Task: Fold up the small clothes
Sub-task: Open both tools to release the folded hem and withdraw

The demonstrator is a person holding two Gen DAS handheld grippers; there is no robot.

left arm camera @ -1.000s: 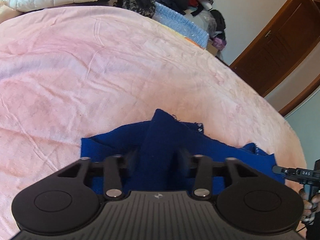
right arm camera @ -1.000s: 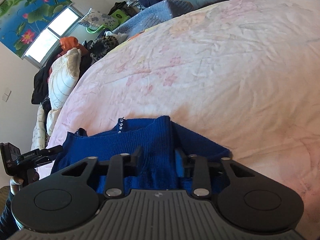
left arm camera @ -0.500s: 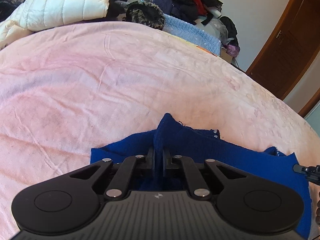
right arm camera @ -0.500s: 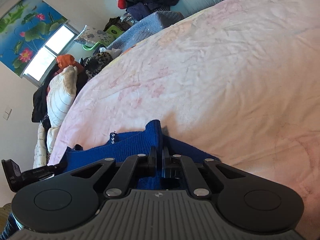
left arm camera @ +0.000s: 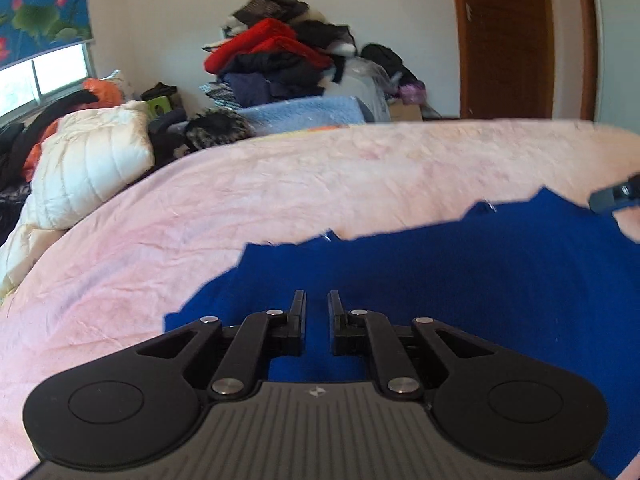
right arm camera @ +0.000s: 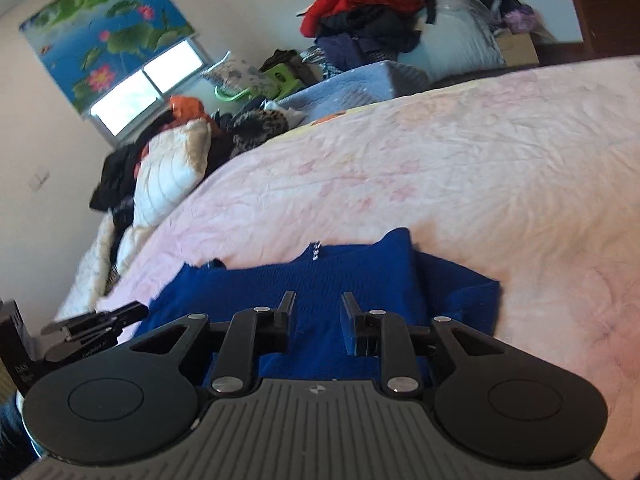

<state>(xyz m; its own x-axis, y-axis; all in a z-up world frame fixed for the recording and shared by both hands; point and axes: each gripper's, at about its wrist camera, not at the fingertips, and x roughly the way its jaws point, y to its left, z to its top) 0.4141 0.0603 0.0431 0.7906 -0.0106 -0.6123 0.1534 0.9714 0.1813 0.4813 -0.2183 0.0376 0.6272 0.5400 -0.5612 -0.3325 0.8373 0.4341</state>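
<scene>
Right claw (right arm camera: 316,304) opening over blue sweater (right arm camera: 360,280), door (left arm camera: 504,36) only left view

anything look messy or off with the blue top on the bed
Yes: the blue top lies uneven on the bed. Its far edge is jagged, and one corner stands up in a peak instead of lying flat.

Garment (left arm camera: 460,280): deep royal blue knit, small silvery studs at the edge. Bed cover (left arm camera: 280,192): pale pink, faint floral blotches. Both grippers: black. Roller blind (right arm camera: 104,36): blue with green lotus leaves, pink flowers. Quilted jacket (left arm camera: 92,164): cream. Door (left arm camera: 508,36): reddish brown wood.
</scene>
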